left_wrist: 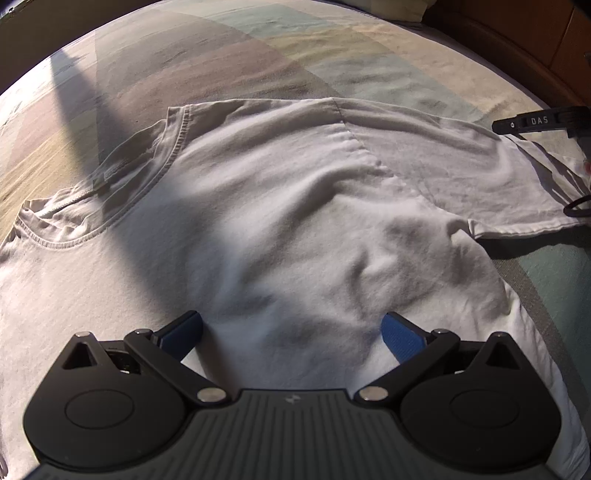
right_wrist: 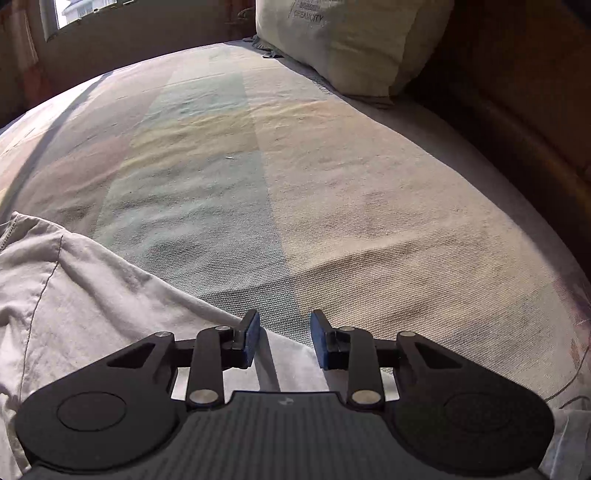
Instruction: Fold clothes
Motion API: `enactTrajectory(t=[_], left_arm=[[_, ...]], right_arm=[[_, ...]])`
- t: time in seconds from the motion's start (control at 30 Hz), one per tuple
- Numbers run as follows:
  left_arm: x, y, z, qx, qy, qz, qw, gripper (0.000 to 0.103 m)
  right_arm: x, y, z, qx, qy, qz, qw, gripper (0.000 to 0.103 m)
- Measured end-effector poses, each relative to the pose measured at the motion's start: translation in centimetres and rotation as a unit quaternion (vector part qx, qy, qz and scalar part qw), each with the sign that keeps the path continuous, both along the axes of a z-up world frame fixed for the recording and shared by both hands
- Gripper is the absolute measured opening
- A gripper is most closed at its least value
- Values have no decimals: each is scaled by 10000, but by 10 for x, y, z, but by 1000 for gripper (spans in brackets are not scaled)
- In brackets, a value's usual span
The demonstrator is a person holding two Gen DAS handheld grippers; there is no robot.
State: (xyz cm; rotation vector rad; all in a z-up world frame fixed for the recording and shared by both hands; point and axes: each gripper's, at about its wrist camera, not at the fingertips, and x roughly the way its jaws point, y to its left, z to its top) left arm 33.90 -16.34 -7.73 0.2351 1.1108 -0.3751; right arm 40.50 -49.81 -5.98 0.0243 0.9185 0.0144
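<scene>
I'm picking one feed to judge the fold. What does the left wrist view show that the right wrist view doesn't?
Left wrist only: the T-shirt's neckline, its sleeve, and the open left gripper over the shirt body. Right wrist only: the pillow, a window, and the open right gripper at the shirt's edge. Both: the white T-shirt on the striped bedspread.

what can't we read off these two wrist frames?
- T-shirt lower body: left wrist view, hidden behind the left gripper housing and cut by the frame edge.
- Right gripper: left wrist view, cropped at the right edge, jaws unseen.
- Pillow print: right wrist view, too small, cut by the top edge.
</scene>
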Motion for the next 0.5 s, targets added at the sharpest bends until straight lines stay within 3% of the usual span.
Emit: enactTrajectory(t=[0.1,0.2,0.27,0.4,0.5], left_arm=[[1,-1,0,32,40,37,10000,103],[1,-1,-1,55,56,61,10000,103],[1,-1,-2,59,60,64,9999,103],[2,-1,-2,63,57,46,10000,103],[2,0,-2,63,71,14,10000,103]], right_arm=[[5,-23,12,6,39,-267,9996,39],[-35,-38,36,104,-178,-348,9992,61],[-63,-46,36,120,-67,-494,9987,76],[-92,-68,9,105,334,-730,9967,78],[-96,-106,1,-134,126,-1047,9943,80]])
